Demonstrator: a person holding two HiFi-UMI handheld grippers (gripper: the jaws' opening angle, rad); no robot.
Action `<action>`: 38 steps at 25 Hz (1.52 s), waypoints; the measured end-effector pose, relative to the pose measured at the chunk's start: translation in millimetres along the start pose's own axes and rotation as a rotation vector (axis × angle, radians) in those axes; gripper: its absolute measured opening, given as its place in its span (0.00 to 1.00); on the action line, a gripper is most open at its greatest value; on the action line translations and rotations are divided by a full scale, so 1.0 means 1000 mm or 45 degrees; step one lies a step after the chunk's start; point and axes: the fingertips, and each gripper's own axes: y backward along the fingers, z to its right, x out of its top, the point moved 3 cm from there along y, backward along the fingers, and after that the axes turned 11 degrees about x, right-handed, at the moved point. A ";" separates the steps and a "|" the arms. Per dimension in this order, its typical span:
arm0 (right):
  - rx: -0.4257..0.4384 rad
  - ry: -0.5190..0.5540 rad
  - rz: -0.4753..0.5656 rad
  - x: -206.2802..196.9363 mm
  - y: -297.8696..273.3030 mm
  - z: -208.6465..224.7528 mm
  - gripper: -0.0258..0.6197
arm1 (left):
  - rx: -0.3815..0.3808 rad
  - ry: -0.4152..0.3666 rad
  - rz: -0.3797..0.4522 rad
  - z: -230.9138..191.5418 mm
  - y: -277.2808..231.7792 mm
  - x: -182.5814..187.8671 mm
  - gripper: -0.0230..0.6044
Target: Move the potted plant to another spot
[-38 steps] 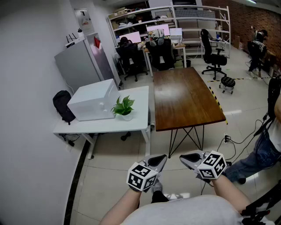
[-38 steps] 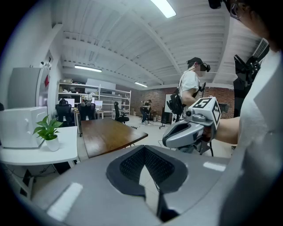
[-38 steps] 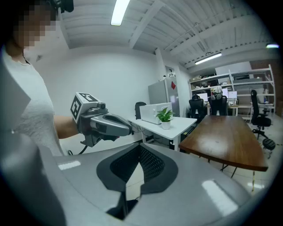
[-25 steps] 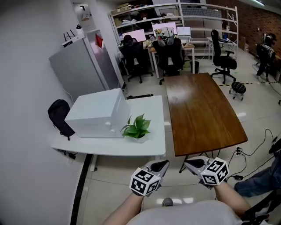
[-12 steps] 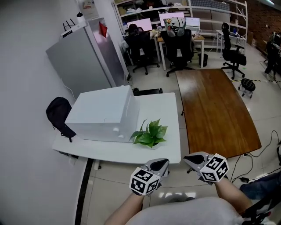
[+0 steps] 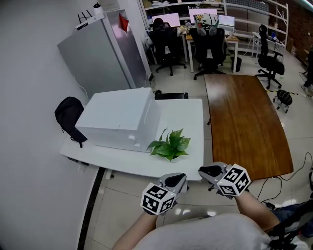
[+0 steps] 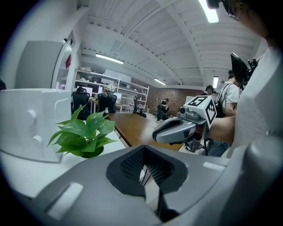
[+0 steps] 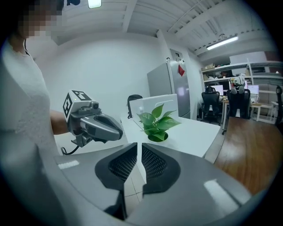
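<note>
I am in an open office. Ahead of me desks carry lit monitors (image 6: 167,19), with black swivel chairs (image 6: 210,46) pulled up to them and metal shelving (image 6: 259,10) behind. A long wooden table (image 6: 244,117) sits beside a white surface (image 6: 188,114), and a tall grey cabinet (image 6: 100,56) stands against the wall. The floor (image 6: 122,205) is pale tile, and strip lights (image 7: 211,11) run along the ceiling.

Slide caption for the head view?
Potted plant near the white table's front edge, beside a white box; wooden table to the right.
</note>
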 end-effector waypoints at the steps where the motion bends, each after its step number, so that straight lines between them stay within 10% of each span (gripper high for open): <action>1: 0.010 -0.001 0.007 0.000 -0.003 0.002 0.11 | 0.016 0.005 -0.006 -0.002 0.004 -0.001 0.03; 8: 0.122 0.025 -0.023 -0.017 -0.050 0.025 0.36 | 0.151 0.079 -0.033 -0.029 0.028 -0.021 0.03; 19: -0.021 0.065 -0.064 -0.045 -0.146 0.094 0.80 | 0.292 0.187 -0.122 -0.065 0.061 -0.068 0.03; 38: -0.072 0.057 -0.114 -0.057 -0.213 0.134 0.86 | 0.391 0.236 -0.188 -0.098 0.092 -0.105 0.03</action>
